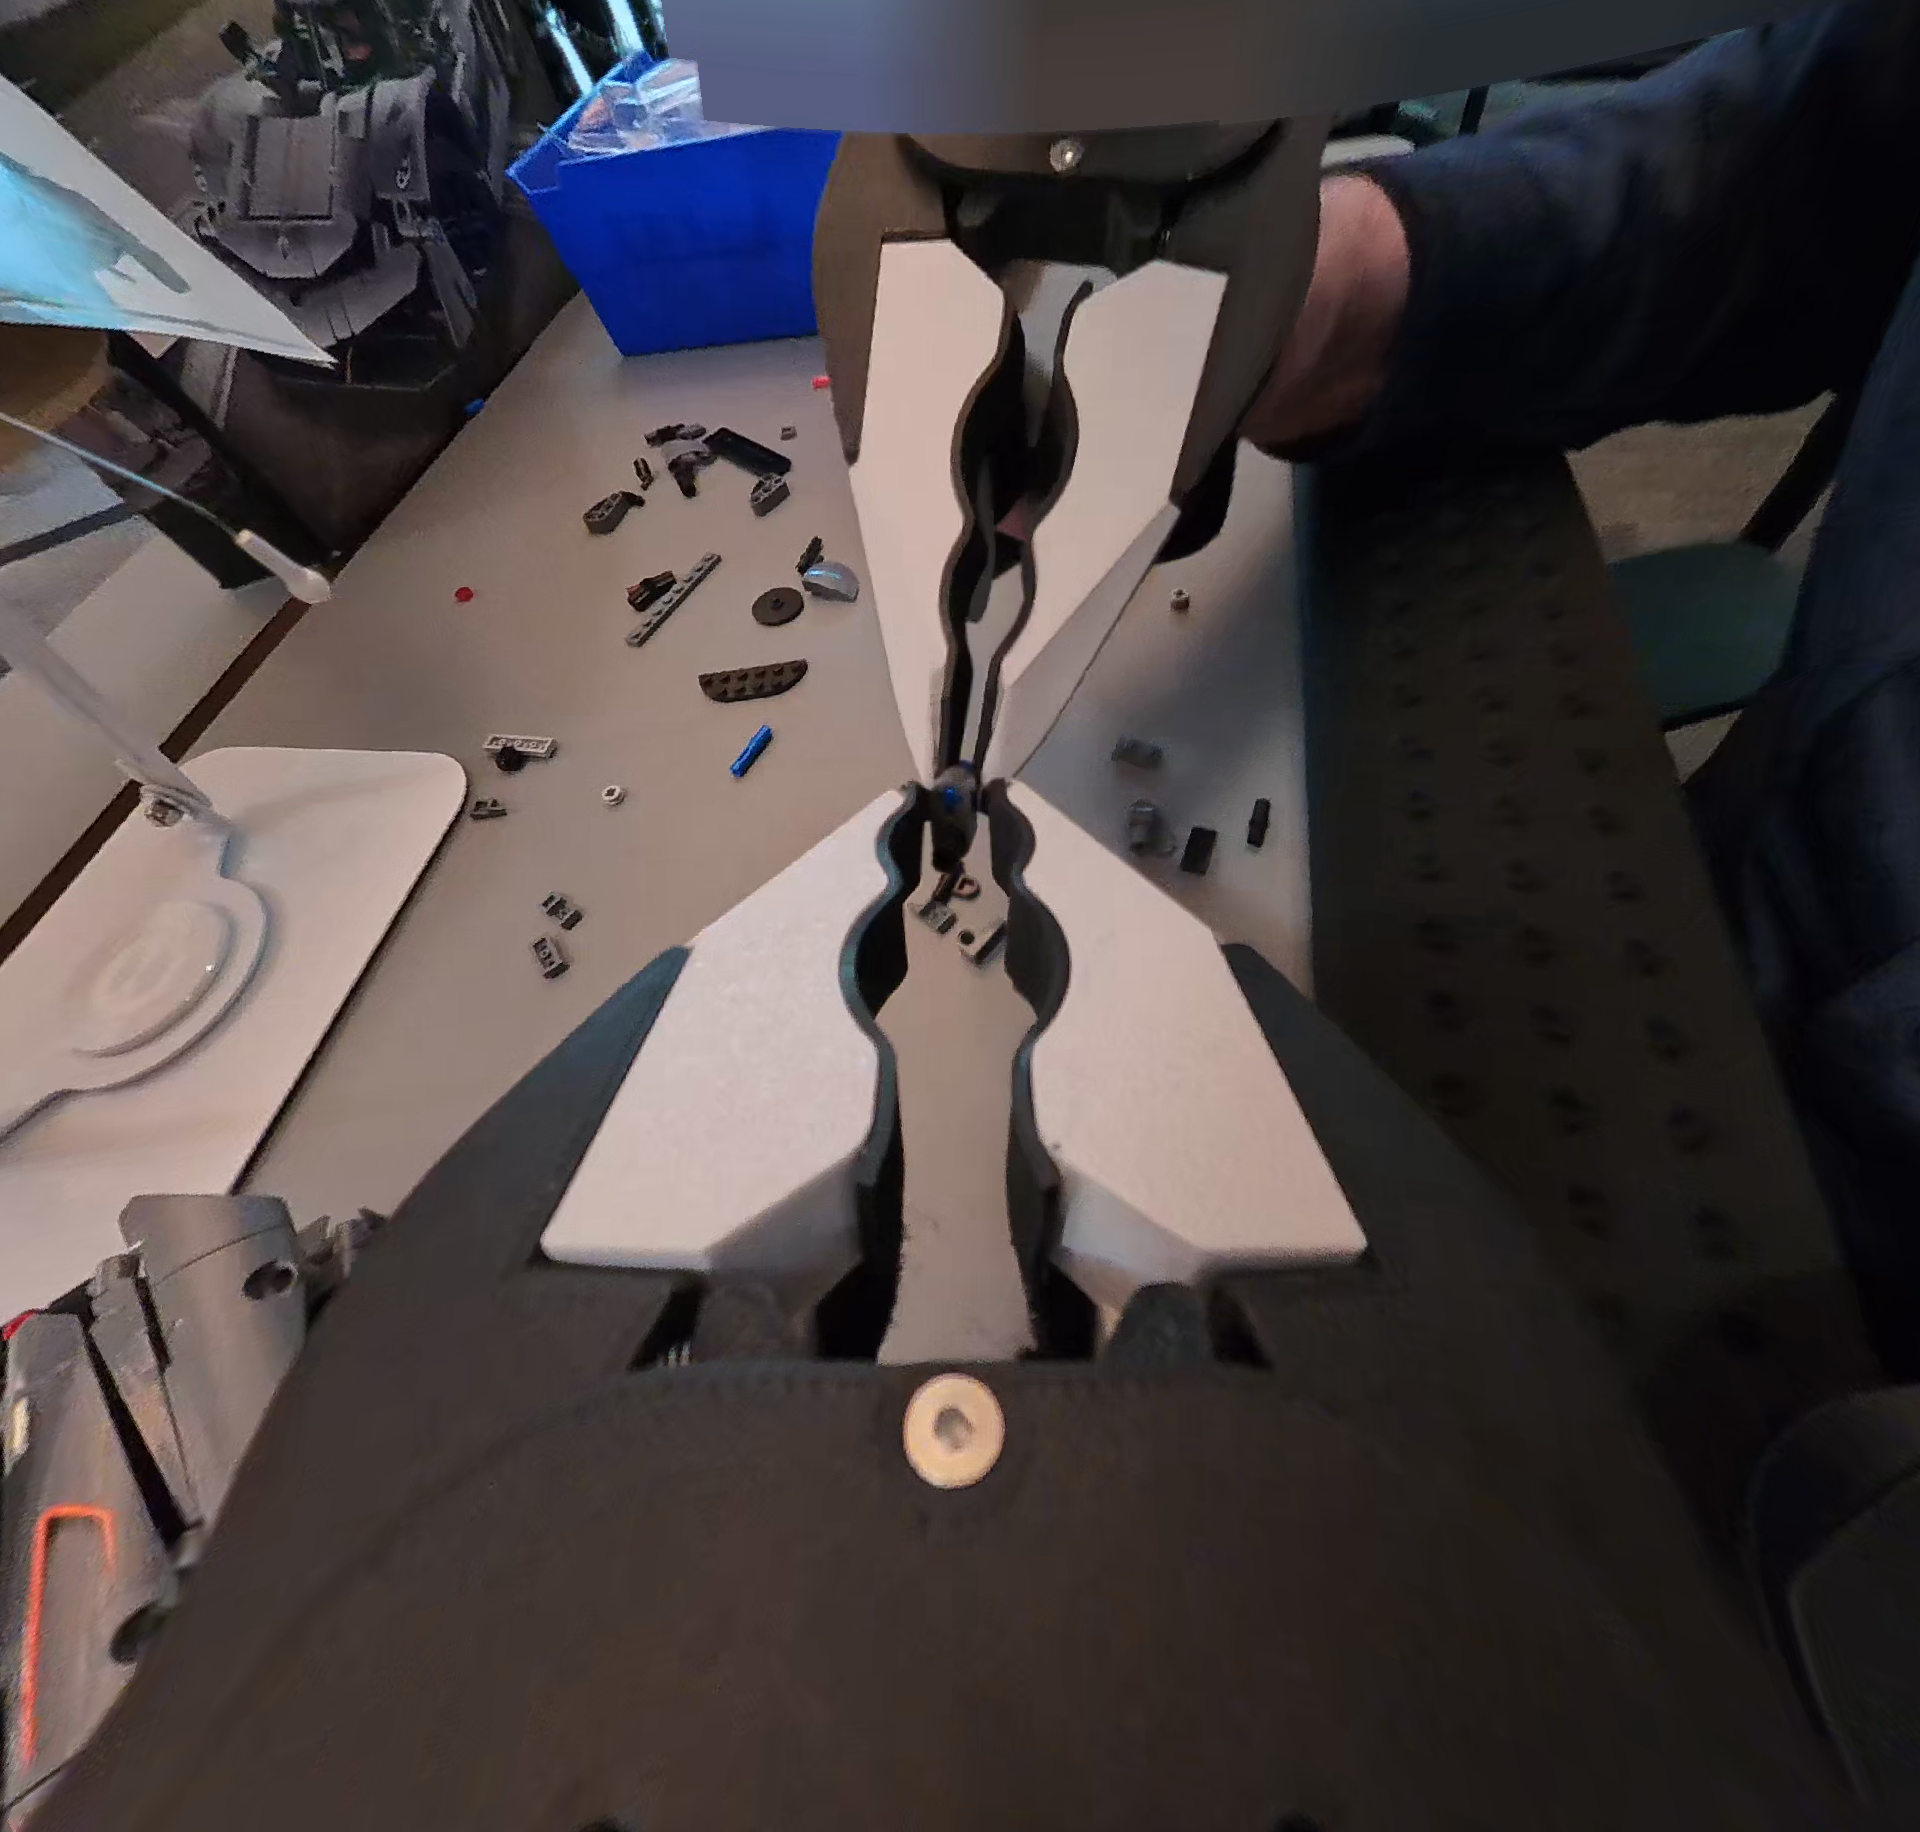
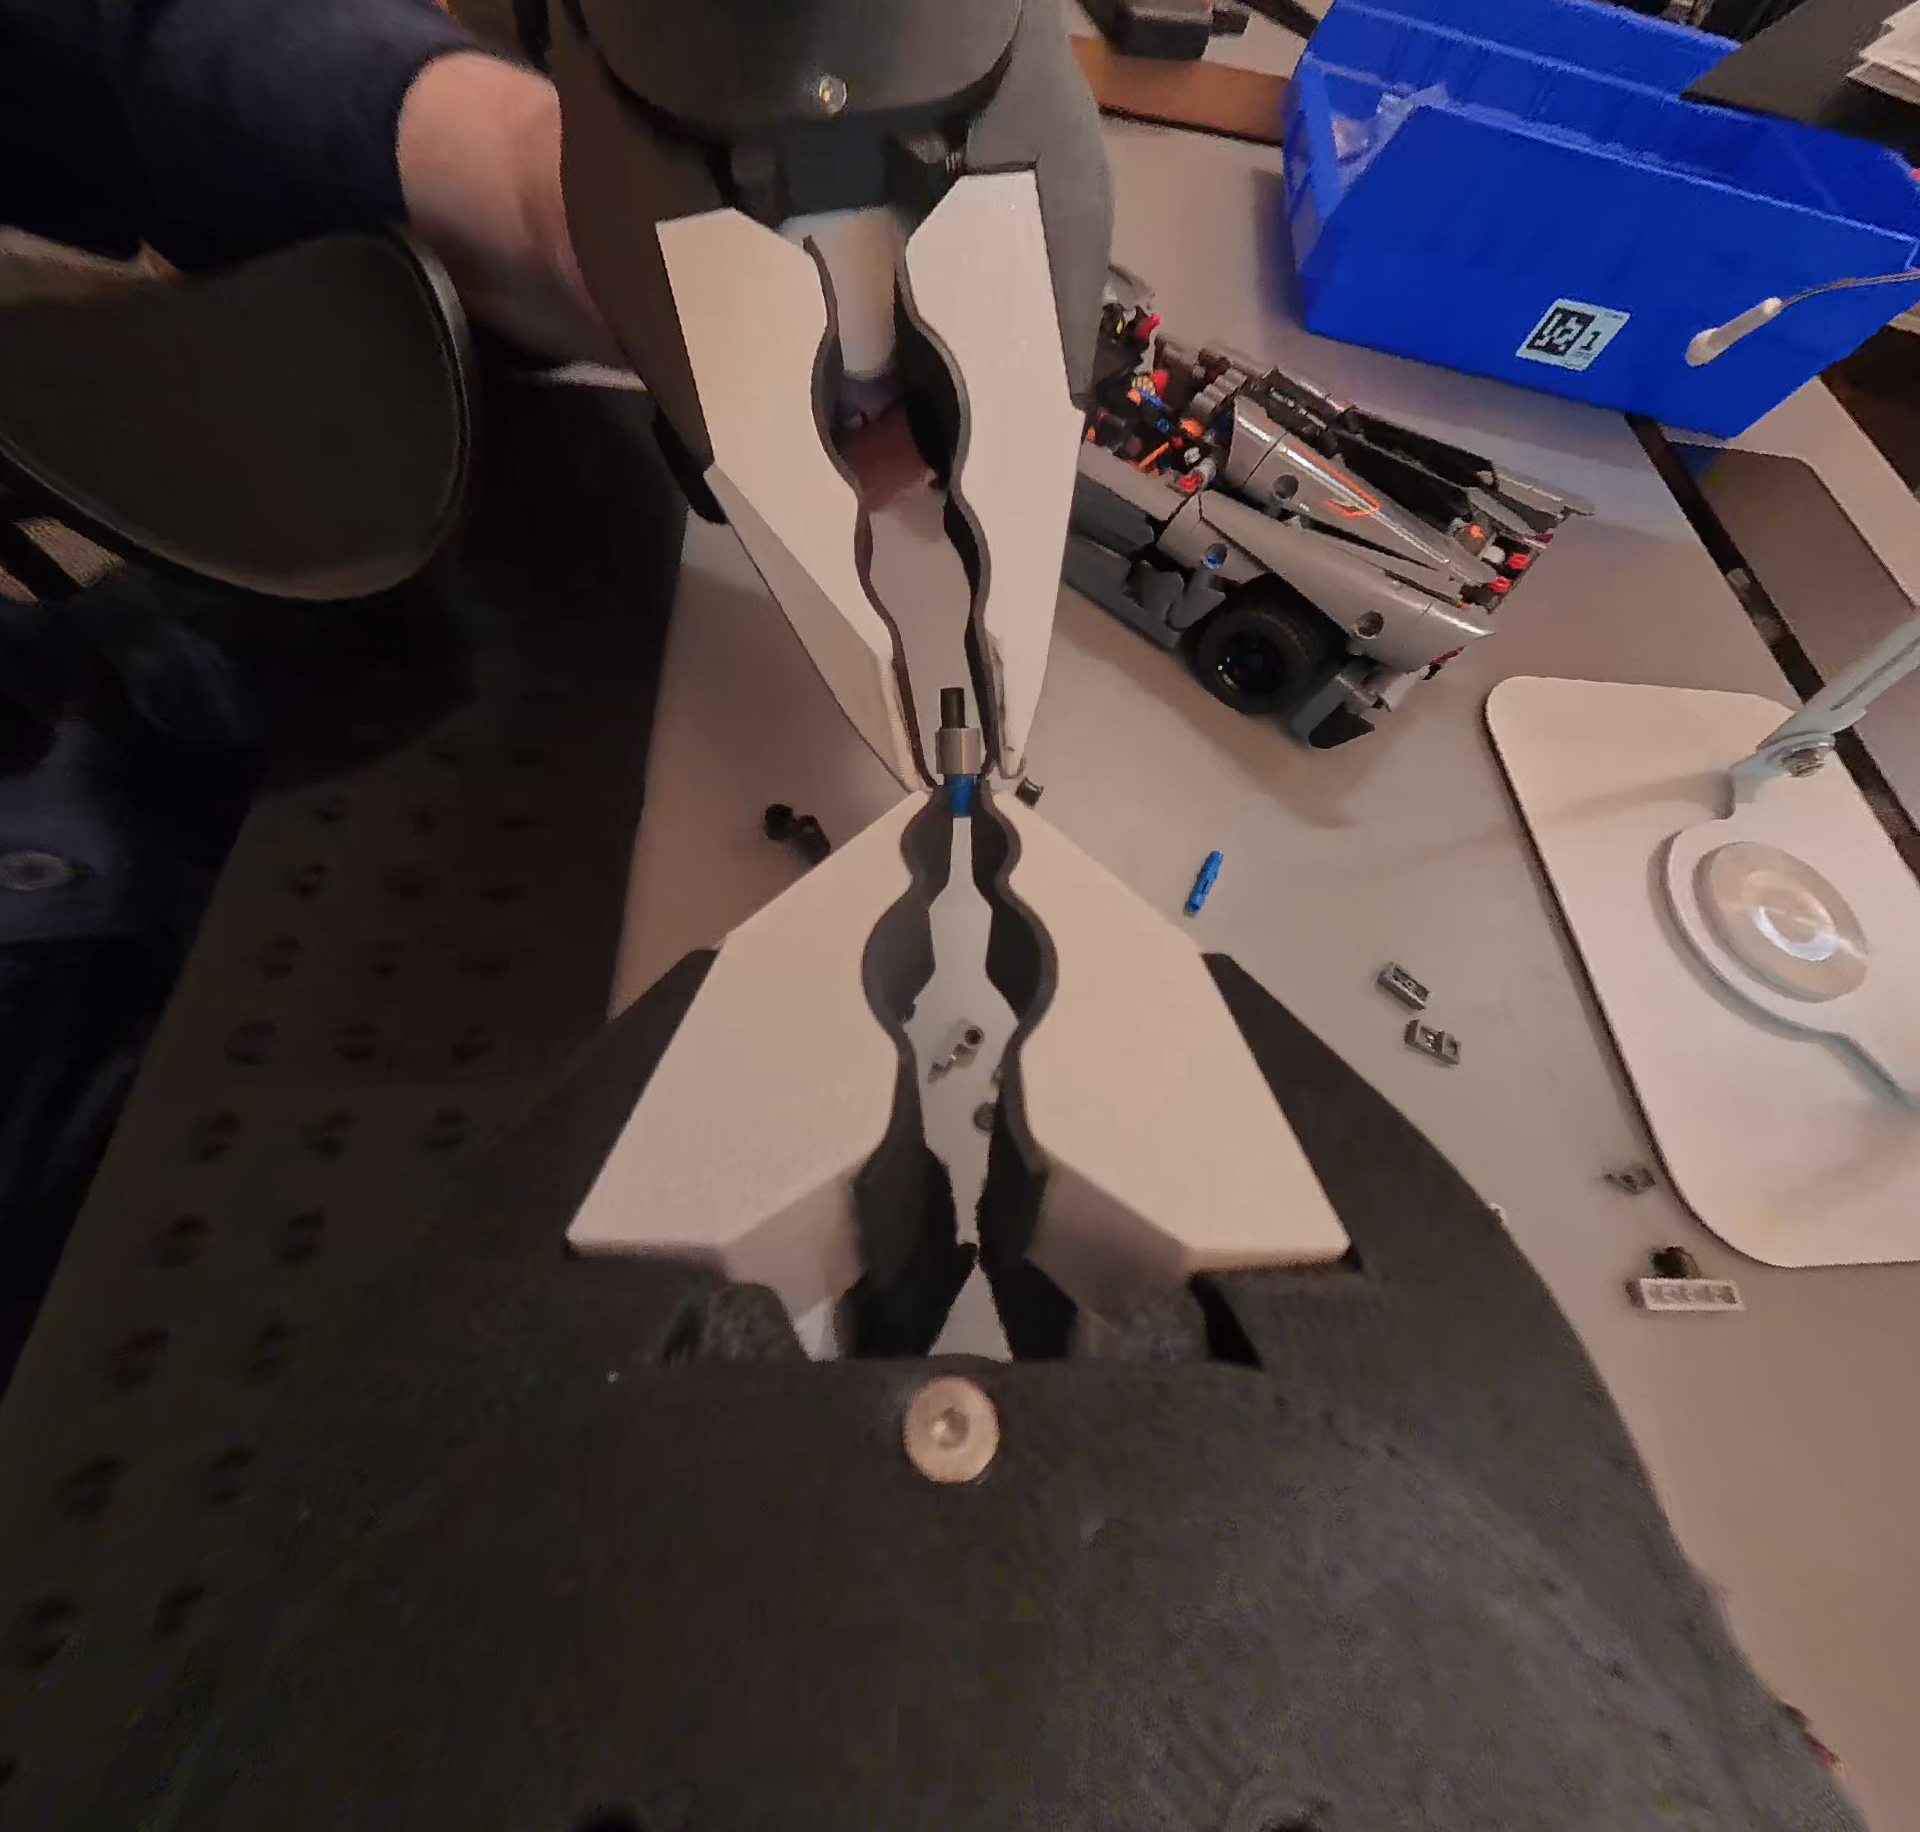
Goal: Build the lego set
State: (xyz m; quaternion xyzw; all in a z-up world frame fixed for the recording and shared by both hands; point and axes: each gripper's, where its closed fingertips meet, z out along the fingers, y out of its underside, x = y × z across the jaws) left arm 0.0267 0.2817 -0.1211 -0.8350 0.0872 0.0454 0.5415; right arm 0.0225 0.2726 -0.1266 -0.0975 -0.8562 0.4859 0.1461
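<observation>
right wrist view: my right gripper pinching blue pin, left gripper clamping grey bush; mating them; car mostly built, loose parts left

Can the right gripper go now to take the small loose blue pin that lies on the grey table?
Probably not yet: the right gripper is shut on a blue pin piece shared with the left gripper. The loose blue pin itself lies uncovered on the grey table.

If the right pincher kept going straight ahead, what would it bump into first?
Most likely the left gripper. The right gripper points tip to tip at it, and both are pinching the same little blue pin with a grey bush, so there is hardly any room left.
</observation>
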